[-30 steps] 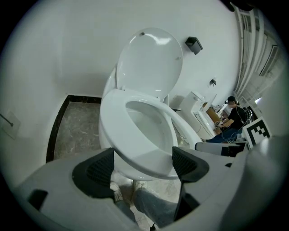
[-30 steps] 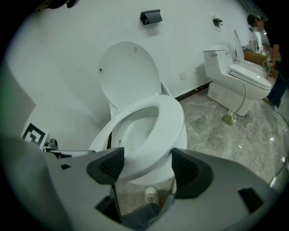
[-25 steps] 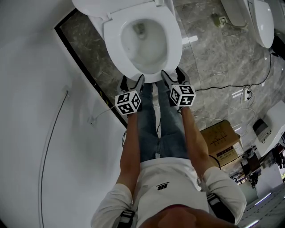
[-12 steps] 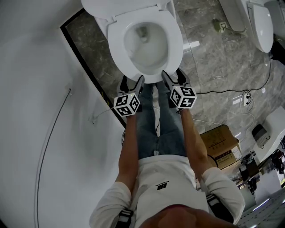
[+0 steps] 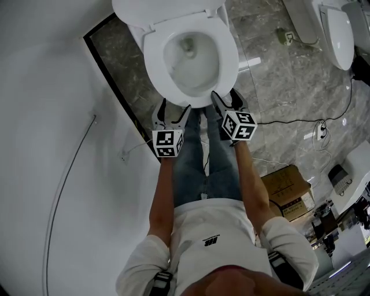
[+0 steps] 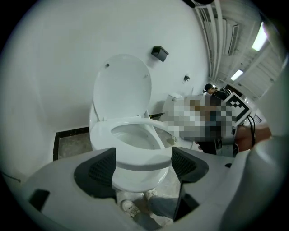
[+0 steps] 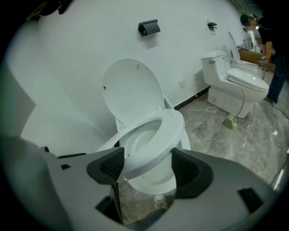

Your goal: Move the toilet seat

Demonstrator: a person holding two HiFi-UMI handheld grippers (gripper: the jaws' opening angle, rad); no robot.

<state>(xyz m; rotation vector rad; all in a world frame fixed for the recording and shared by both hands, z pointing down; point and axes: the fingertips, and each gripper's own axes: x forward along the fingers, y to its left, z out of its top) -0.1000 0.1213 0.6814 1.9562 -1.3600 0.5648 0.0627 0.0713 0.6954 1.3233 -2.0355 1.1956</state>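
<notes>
A white toilet stands against the wall with its seat [image 5: 228,58] lying down on the bowl and its lid [image 5: 156,13] raised. In the left gripper view the seat's front rim [image 6: 137,157] shows between the open jaws, with the lid [image 6: 122,88] upright behind. My left gripper [image 5: 173,111] is open just short of the rim's front left. My right gripper [image 5: 225,99] is open at the rim's front right. In the right gripper view the seat [image 7: 169,133] passes between the two dark pads [image 7: 107,168]. Neither gripper holds anything.
The white wall [image 5: 52,144] runs close along the left. A second toilet [image 5: 338,29] stands at the far right, with cables [image 5: 300,118] on the marble floor and a cardboard box [image 5: 286,185] behind. A black box [image 7: 149,27] hangs on the wall. My shoes [image 6: 131,205] sit under the bowl.
My left gripper has turned squarer to the bowl and shifted slightly right. The right gripper has barely moved. The head view has drifted, so the toilet sits a little further right.
</notes>
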